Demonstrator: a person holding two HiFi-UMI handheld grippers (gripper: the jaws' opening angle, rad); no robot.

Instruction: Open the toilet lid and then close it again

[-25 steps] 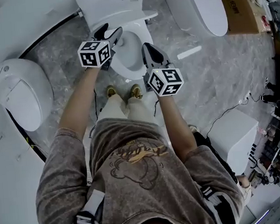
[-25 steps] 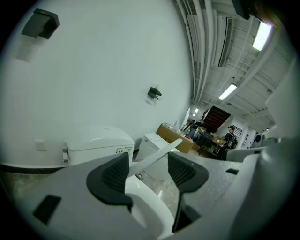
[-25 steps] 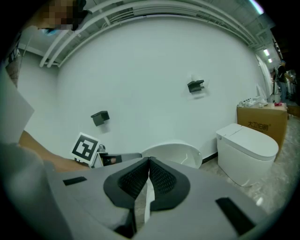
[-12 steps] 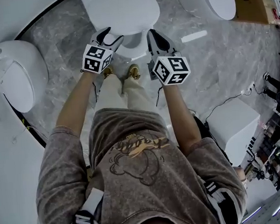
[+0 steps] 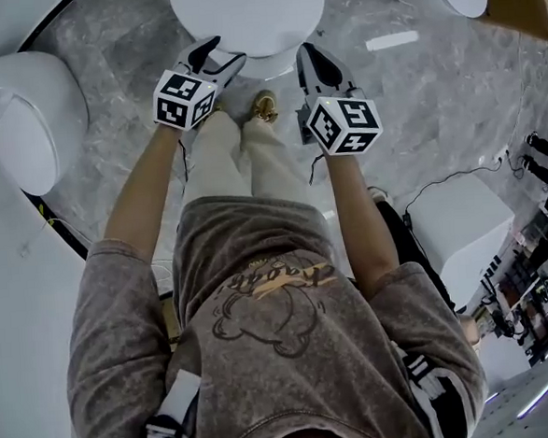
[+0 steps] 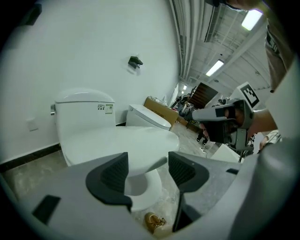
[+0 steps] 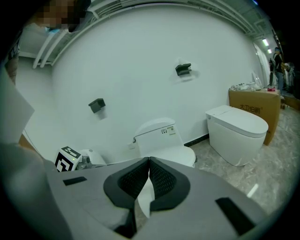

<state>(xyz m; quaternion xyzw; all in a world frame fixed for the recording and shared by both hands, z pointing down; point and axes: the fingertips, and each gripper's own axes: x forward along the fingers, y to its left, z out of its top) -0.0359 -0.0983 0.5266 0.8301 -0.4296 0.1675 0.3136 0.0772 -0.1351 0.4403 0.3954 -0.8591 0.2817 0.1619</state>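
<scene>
Toilet lid (image 6: 126,143) sits low over the seat (image 6: 140,190), with a gap showing at its front lip. Left gripper (image 6: 148,161): fingers (image 6: 110,176) spread, that lip lined up between them, contact unclear. Right gripper (image 7: 149,161): fingers pressed together, empty. Lid looks like rigid glossy plastic, so probably light, slick, hinged at the tank (image 6: 84,101). Best hold is the front lip, farthest from the hinge; released early, it likely slams.

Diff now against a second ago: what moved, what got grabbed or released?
The toilet lid swung down from upright and now lies over the seat, front edge not quite down. The left tongs and right tongs drew back toward the person. Nothing taken hold of or let go: left stays open, right shut.
</scene>
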